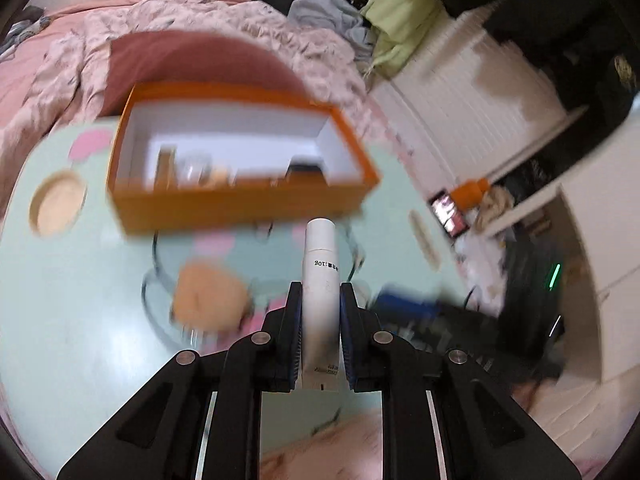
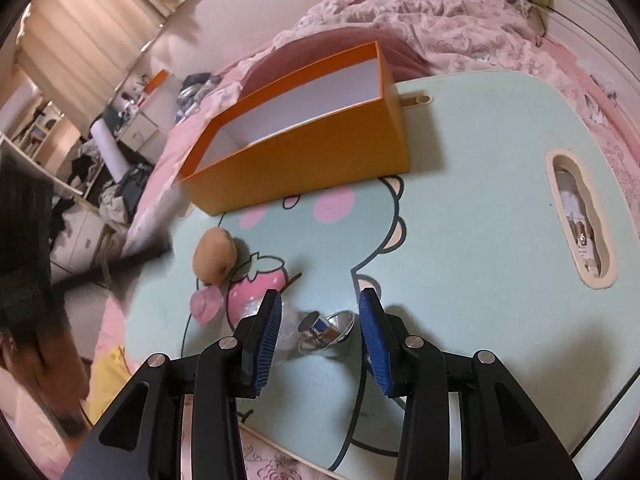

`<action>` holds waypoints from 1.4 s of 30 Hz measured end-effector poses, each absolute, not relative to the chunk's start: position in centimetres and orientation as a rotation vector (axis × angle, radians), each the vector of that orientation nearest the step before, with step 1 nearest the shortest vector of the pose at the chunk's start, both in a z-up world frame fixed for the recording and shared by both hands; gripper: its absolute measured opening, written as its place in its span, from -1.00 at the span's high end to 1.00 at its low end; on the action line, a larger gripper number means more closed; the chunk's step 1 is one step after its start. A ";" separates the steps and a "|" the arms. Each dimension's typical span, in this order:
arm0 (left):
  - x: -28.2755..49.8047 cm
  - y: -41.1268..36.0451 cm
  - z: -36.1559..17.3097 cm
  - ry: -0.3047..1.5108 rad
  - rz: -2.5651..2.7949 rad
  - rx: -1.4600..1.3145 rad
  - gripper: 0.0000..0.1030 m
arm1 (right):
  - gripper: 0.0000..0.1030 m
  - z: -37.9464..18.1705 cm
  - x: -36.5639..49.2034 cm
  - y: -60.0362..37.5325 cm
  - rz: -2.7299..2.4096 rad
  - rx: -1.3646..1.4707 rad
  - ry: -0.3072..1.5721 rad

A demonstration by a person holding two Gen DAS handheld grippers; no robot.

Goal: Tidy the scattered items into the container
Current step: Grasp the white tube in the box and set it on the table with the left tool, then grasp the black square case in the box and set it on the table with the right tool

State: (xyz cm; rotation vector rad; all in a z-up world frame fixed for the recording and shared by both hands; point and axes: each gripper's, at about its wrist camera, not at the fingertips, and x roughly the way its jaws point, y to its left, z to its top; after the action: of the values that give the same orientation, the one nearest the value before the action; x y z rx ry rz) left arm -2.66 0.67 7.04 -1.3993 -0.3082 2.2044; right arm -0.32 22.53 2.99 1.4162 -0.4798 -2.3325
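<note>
Clamping a white tube (image 1: 319,280) upright between its pads, the left gripper (image 1: 319,292) sits at lower centre of its blurred view, the orange box (image 1: 240,200) just above. The right gripper (image 2: 319,300) stands parted, grasping nothing, above a shiny metal piece (image 2: 326,330) at lower centre; a potato (image 2: 214,254) lies left of centre on the mint table (image 2: 480,240).

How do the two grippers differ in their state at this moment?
The left gripper is shut on a white tube; the right gripper is open and holds nothing. The left carries its tube before the orange box; the right is over a shiny metal piece. Both have blue pads.
</note>
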 end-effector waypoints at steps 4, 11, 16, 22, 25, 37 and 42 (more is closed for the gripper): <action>-0.3 0.4 4.1 -0.275 2.228 -1.431 0.65 | 0.23 2.8 -0.2 22.5 -2.326 1.433 -0.473; -0.1 1.1 2.0 -0.292 2.241 -1.431 0.64 | 0.23 3.1 -0.8 22.5 -2.326 1.446 -0.462; 0.4 0.6 2.4 -0.357 2.253 -1.381 -0.33 | 0.24 5.7 -3.4 21.9 -2.354 1.485 -0.347; 2.4 -0.1 3.3 -0.295 2.339 -1.331 -0.33 | 0.20 10.3 -10.4 18.8 -2.377 1.562 -0.215; 3.1 -0.9 3.3 -0.332 2.323 -1.344 -0.33 | 0.19 8.8 -15.0 17.2 -2.264 1.742 -0.218; 4.6 -3.4 3.5 -0.431 2.310 -1.297 -0.33 | 0.05 2.5 -22.1 15.0 -2.186 2.153 -0.022; 4.8 -4.0 3.2 -0.468 2.288 -1.314 -0.33 | 0.04 1.3 -22.1 13.4 -2.187 2.195 0.128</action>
State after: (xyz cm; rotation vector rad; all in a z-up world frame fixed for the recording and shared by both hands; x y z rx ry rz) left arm 4.83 -4.00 3.16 -1.3139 -0.4682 2.2878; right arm -22.13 13.43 1.30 2.1946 0.1280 -2.1871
